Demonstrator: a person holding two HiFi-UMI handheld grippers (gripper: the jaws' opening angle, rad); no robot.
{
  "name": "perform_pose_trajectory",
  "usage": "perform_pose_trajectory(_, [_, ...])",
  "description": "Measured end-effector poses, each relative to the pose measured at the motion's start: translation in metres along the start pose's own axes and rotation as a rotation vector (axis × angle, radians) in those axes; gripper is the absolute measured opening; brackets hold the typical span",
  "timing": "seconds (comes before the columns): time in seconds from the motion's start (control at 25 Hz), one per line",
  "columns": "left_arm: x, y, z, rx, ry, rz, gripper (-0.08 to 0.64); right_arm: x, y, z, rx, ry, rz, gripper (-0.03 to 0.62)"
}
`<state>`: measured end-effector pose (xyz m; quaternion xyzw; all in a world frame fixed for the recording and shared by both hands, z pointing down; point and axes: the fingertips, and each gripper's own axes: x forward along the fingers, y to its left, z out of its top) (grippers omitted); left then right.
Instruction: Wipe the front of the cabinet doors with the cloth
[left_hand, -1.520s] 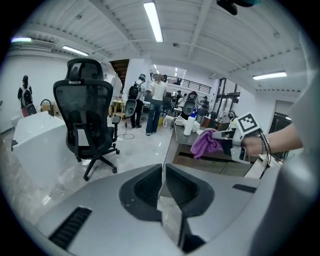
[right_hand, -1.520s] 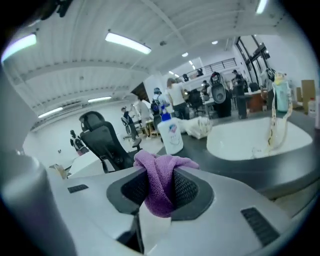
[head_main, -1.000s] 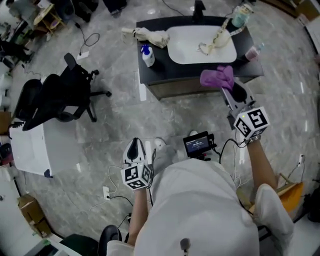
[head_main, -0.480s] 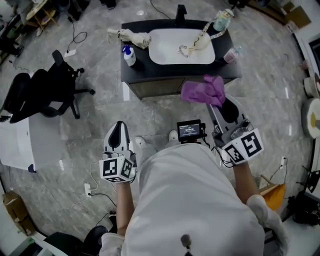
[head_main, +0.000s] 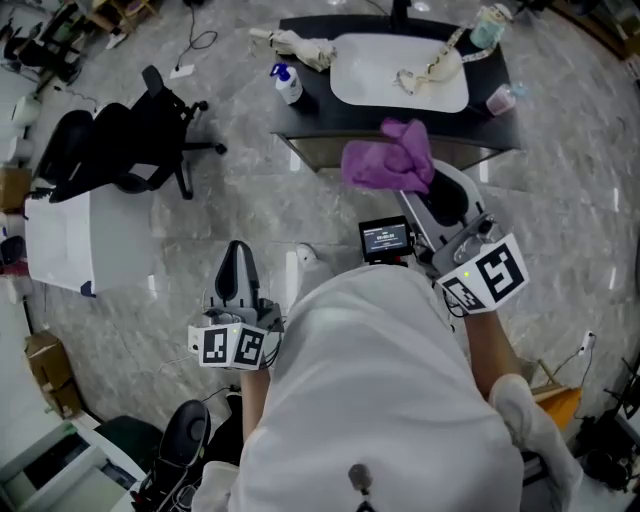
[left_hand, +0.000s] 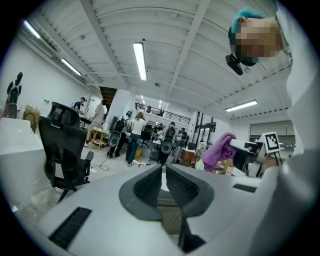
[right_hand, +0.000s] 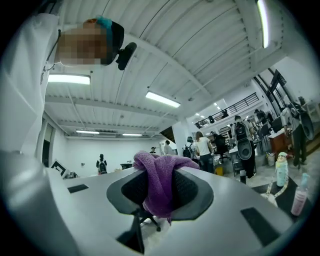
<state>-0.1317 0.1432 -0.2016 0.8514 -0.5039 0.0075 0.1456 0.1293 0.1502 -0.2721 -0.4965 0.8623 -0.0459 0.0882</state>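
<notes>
My right tongs (right_hand: 161, 192) pinch the purple cloth (head_main: 388, 160) by one bunched fold, cabinet doors (head_main: 318, 152) ahead of their tips, so a hard wipe may drag it free; my left tongs (left_hand: 163, 182) hang nearly closed, empty.

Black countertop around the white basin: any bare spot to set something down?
Bare: the near-left corner of the countertop, between the spray bottle and the basin. Crowded: a beige rag at the back left, a pink cup and a bottle on the right.
</notes>
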Motion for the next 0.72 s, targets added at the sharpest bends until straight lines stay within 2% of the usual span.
perform_pose_trajectory(0.12, [0.004,-0.005,0.01,0.013,-0.017,0.0,0.031,-0.007,-0.004,-0.006,0.029,-0.005,0.004,0.115])
perform_pose_trajectory(0.32, [0.018,-0.029,0.029,0.04,-0.053,-0.063,0.031,-0.021,-0.012,-0.011,0.063,-0.011,-0.015,0.115])
perform_pose_trajectory(0.72, [0.028,-0.054,0.021,0.038,-0.035,-0.15,0.031,-0.038,-0.008,-0.015,0.049,0.012,-0.015,0.115])
